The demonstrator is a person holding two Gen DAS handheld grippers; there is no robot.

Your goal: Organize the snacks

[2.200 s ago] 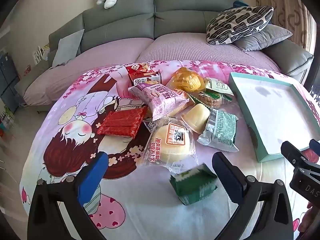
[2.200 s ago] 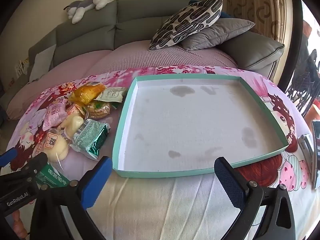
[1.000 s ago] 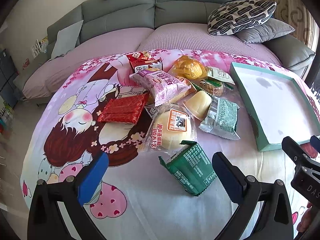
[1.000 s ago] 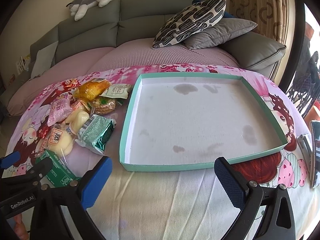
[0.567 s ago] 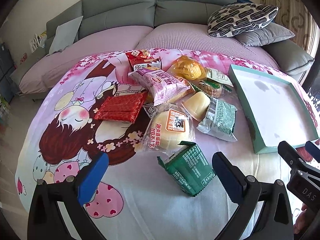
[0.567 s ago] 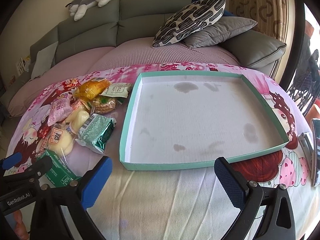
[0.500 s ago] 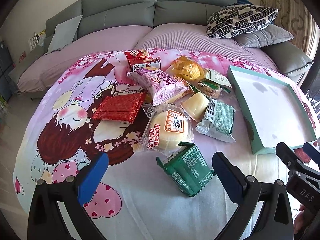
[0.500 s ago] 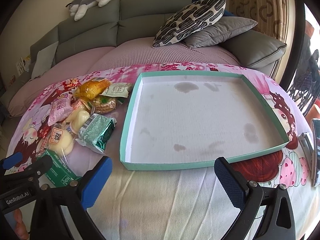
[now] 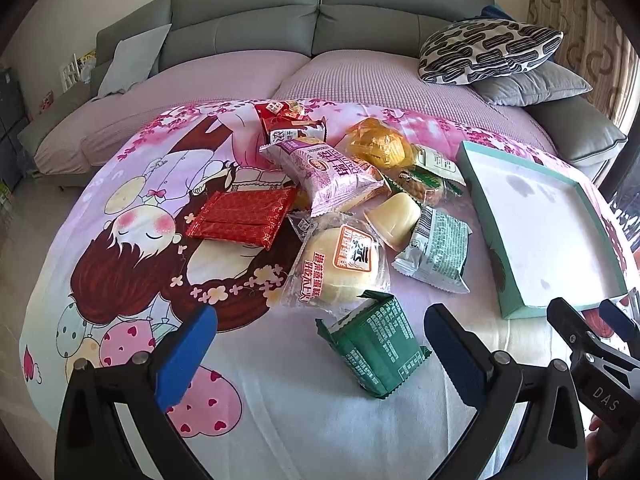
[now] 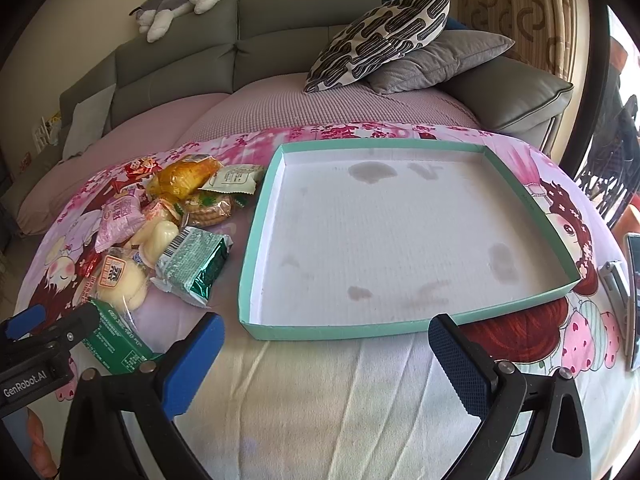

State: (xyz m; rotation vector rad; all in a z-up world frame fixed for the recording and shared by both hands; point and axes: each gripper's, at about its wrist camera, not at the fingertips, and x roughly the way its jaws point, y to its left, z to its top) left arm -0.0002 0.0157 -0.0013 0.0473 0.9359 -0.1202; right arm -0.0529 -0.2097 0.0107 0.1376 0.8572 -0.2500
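Two black handheld grippers with blue finger pads hover over a table covered in a pink cartoon-print cloth (image 9: 120, 240). The left gripper (image 9: 320, 344) has its jaws spread wide and empty, either side of a dark green foil snack packet (image 9: 372, 348) lying on the cloth. Behind it sits a heap of wrapped snacks (image 9: 352, 200): a pale bun in clear wrap, a pink packet, a flat red packet. The right gripper (image 10: 324, 348), jaws also wide and empty, faces a shallow square teal-rimmed white cardboard tray (image 10: 320, 330) just beside the heap, with nothing in it
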